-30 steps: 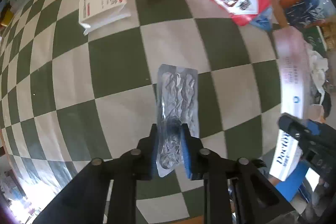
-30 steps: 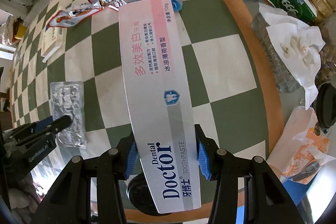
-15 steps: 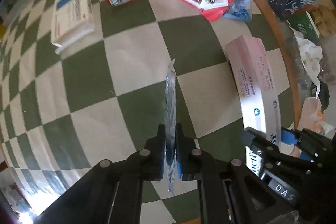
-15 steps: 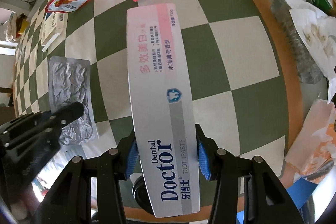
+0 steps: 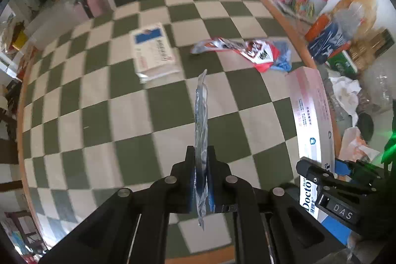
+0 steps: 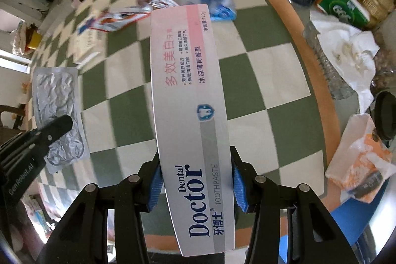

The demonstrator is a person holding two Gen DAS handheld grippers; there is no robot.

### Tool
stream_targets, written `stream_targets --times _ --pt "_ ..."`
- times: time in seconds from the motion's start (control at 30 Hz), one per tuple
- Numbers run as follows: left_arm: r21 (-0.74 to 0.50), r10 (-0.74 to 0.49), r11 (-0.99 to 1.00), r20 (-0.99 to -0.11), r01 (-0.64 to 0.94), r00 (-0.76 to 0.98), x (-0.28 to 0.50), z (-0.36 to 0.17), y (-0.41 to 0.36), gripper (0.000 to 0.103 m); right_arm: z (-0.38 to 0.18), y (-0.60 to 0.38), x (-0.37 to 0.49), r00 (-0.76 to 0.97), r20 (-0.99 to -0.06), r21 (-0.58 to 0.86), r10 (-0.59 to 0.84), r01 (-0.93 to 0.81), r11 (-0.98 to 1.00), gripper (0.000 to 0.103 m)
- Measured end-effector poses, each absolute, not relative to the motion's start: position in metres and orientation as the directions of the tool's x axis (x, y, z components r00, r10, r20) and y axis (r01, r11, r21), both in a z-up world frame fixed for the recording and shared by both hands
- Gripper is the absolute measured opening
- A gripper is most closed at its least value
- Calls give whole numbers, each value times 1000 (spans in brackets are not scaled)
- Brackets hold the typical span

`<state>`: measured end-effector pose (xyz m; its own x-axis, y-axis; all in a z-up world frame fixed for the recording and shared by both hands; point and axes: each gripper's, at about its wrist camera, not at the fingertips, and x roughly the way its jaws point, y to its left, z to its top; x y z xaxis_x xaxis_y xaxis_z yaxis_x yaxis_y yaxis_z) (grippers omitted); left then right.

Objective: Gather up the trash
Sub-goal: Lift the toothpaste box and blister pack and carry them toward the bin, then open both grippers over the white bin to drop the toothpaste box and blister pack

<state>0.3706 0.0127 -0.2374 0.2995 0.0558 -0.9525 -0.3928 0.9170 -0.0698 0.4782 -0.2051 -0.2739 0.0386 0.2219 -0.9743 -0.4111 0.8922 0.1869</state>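
My left gripper [image 5: 201, 160] is shut on a silver foil blister pack [image 5: 201, 115], held edge-on above the green and white checked table [image 5: 118, 115]. The pack also shows flat-faced in the right wrist view [image 6: 58, 105]. My right gripper [image 6: 196, 177] is shut on a long white and pink Doctor toothpaste box [image 6: 190, 95], lifted above the table; the box also shows in the left wrist view [image 5: 310, 113]. A red snack wrapper [image 5: 247, 51] and a blue wrapper [image 5: 282, 58] lie further back on the table.
A white and blue box [image 5: 153, 51] lies on the table at the back left. Beyond the table's wooden rim [image 6: 311, 61] on the right stand cans, a green box [image 6: 346, 6], a plastic bottle [image 6: 326, 71], crumpled paper and an orange bag [image 6: 363, 160].
My left gripper has closed on the blister pack, lifted it off the table and turned it edge-on. My right gripper has kept hold of the toothpaste box and risen a little.
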Motion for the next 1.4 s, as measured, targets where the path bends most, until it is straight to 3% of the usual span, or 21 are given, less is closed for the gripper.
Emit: stream_targets --times 0.33,0.63,0.8,0.97,1.27,1.4 --pt "-104 81 907 -908 -409 410 204 -201 45 6 -205 -182 324 133 -940 221 314 -464 858 50" --pt "-166 -7 853 -951 -494 308 21 -242 70 6 -232 -164 124 51 -946 259 319 -472 843 50" --pt "-173 -71 812 -977 -557 200 -43 -303 76 6 -303 -162 28 -122 -961 277 250 -481 831 49" --pt "-197 -157 748 -980 -634 120 -72 -397 88 6 -400 -162 -25 -288 -942 294 173 -460 838 49" --pt "-257 -285 689 -956 -678 72 -58 -603 113 7 -614 -116 -37 -411 -907 286 92 -441 851 49" --pt "-240 -290 688 -956 -685 43 -48 -670 125 10 -698 -86 -30 -430 -898 301 90 -453 839 50"
